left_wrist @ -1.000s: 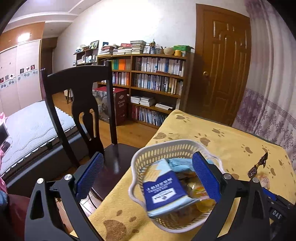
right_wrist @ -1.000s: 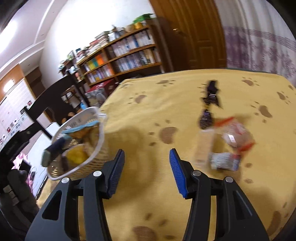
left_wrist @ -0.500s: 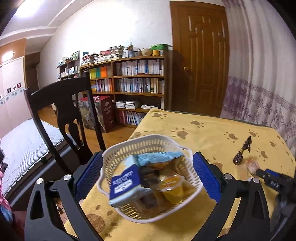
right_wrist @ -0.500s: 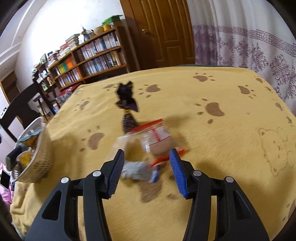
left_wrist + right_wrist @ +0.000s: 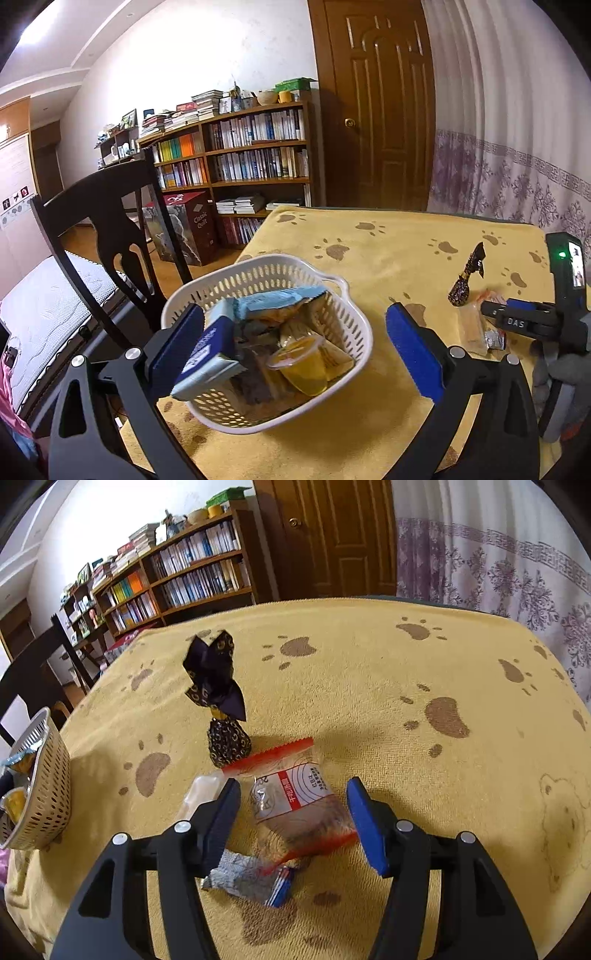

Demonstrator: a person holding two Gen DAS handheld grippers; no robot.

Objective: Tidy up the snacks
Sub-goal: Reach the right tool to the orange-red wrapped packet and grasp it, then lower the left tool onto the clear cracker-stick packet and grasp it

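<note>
Since half a second ago: right gripper [image 5: 293, 810] has closed in on the loose snacks; the clear red-edged packet [image 5: 295, 801] that lay ahead of the jaws now lies between them, jaws wide apart, nothing held. Left gripper [image 5: 295, 350] sits a little further left; white basket [image 5: 325, 280] now lies between its wide-open jaws, left pad overlapping the near-left rim, contact unclear. Nothing held.

Basket holds a blue box [image 5: 212, 350], a light-blue packet [image 5: 280, 301], a yellow jelly cup [image 5: 299, 367] and other wrappers.

Loose on the yellow paw-print table [image 5: 369, 686]: dark twisted-wrap candy [image 5: 221, 709], upright, just beyond the red-edged packet; a pale stick packet [image 5: 201, 794] partly behind the left jaw; a silver-blue wrapper [image 5: 251, 880] nearest, below the jaws.

Edges and room: basket stands near the table's left edge, chair [image 5: 110, 229] just beyond. Right and far table open cloth. Bare cloth between basket and snacks.
</note>
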